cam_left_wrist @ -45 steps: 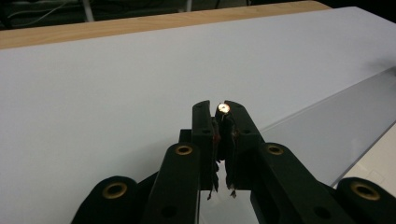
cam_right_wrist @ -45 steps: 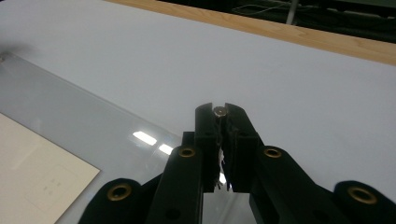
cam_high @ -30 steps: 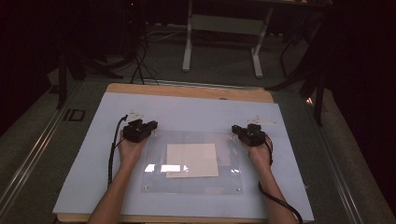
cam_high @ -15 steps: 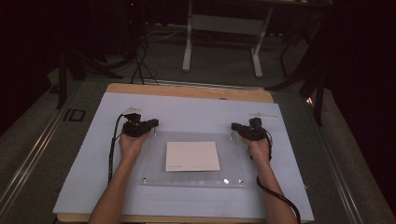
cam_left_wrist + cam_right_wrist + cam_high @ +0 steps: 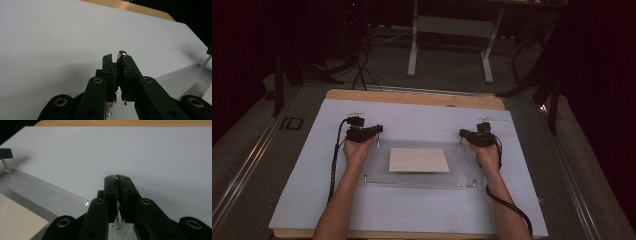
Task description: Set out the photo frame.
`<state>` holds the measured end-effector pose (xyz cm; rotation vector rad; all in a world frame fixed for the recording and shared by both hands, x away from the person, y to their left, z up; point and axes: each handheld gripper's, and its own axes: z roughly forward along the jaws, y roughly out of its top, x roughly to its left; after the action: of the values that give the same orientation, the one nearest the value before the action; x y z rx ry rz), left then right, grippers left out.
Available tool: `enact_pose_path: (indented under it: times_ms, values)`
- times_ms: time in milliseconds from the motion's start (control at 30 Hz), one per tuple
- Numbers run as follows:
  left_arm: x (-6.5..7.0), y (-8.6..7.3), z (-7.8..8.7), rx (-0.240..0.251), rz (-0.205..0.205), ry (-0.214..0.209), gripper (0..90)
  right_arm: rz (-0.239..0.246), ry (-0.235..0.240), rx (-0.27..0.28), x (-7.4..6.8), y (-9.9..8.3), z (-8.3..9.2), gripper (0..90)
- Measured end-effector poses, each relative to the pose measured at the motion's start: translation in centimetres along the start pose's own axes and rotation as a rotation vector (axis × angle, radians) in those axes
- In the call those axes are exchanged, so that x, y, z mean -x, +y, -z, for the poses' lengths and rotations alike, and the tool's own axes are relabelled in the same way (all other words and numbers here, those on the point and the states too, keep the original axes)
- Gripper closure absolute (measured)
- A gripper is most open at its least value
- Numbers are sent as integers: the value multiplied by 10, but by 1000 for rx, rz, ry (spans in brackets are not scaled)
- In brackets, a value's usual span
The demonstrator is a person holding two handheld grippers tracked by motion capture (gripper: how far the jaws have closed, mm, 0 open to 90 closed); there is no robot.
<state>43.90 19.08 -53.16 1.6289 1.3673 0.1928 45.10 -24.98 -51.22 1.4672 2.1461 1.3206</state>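
Both tongs, left tongs (image 5: 117,62) and right tongs (image 5: 118,185), clamp corner pins (image 5: 121,55) of clear plate (image 5: 417,165): rigid, slick, probably scratch-prone; keep it level.

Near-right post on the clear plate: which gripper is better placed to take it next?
Right, probably. The right gripper is shut on the far-right post, on the same edge of the plate as the near-right post; the left gripper holds the far-left post, across it.
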Motion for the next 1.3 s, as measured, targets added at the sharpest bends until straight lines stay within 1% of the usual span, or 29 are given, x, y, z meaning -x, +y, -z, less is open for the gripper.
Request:
enact_pose_path:
  times_ms: [33,67,100,200,267,367,467,533,767,900,1033,1100,1300]
  values:
    - [1,1,-1,-3,1,8,836,3,-7,-4,-1,1,0,848]
    - [1,1,-1,-5,4,13,837,16,-20,-3,-2,1,0,842]
    - [1,1,-1,-6,10,13,837,31,-31,-3,-4,0,2,821]
    - [1,2,-2,-4,22,16,836,84,-41,-2,-7,-2,10,754]
    - [1,2,-2,-5,23,14,836,119,-24,13,-8,-3,18,722]
    - [1,2,-2,-7,26,17,835,158,-26,26,-7,-6,32,704]
    - [1,2,-3,-6,32,12,834,172,-29,39,-6,-10,44,694]
    - [0,2,-3,-10,36,12,834,172,-24,50,-6,-15,50,693]
    - [0,3,-3,-12,41,10,833,211,-31,61,-10,-29,65,691]
    - [0,2,-3,-8,44,7,832,214,-28,62,-12,-38,70,690]
    - [0,2,-3,-8,45,6,831,231,-28,58,-15,-45,75,690]
    - [-1,2,-3,-6,48,3,831,232,-29,57,-16,-48,77,690]
    - [-1,2,-3,-6,56,0,829,246,-41,29,-17,-58,82,690]
